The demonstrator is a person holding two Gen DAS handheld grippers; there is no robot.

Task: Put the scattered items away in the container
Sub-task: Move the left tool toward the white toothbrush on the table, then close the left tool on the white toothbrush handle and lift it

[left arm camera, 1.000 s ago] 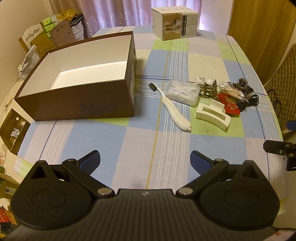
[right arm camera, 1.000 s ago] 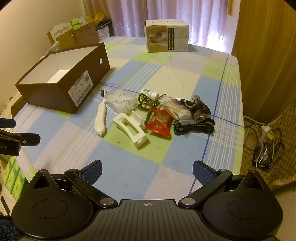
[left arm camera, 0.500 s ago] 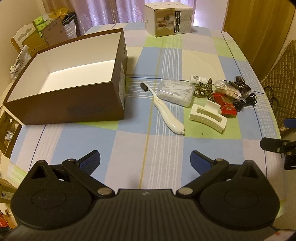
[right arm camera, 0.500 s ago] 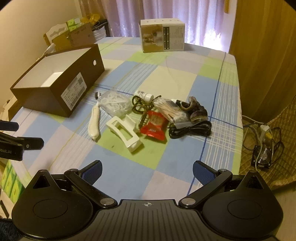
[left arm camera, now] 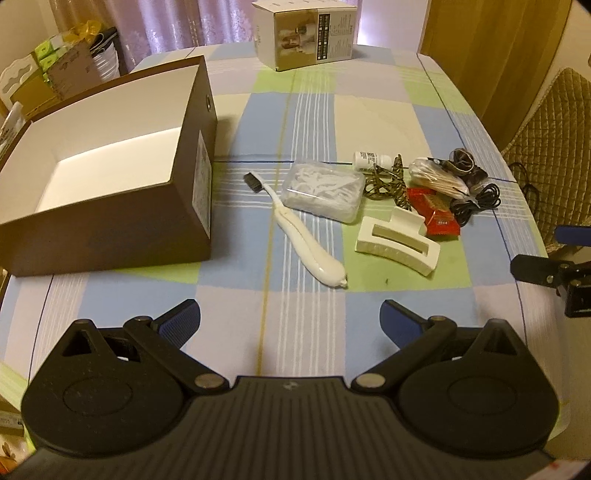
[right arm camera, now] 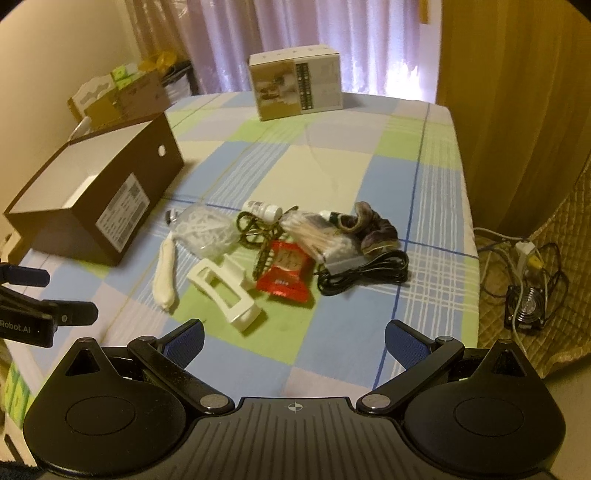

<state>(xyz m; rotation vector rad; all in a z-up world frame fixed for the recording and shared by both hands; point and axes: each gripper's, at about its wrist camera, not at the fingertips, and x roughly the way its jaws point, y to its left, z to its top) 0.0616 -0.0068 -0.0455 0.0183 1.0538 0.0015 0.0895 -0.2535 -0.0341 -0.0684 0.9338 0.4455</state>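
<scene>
Nothing is packed yet: the brown box (left arm camera: pixel 110 166) at the surface's left edge looks empty. The toothbrush (left arm camera: pixel 299 229), hair clip (left arm camera: pixel 397 240) and remaining clutter lie mid-surface toward its right edge. The left gripper (left arm camera: pixel 290 321) and right gripper (right arm camera: pixel 293 338) hover with jaws wide apart, holding nothing.

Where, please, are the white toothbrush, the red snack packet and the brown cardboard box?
white toothbrush (left arm camera: pixel 306 236): left wrist view, handle.
red snack packet (right arm camera: pixel 285 272): right wrist view, centre.
brown cardboard box (left arm camera: pixel 107 236): left wrist view, near wall.

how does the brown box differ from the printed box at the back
The brown box is open-topped, showing a bare white inside; the printed box is closed. The brown one is long and low, at the table's left; the printed one is more compact, at the far edge. Both are cardboard.
</scene>
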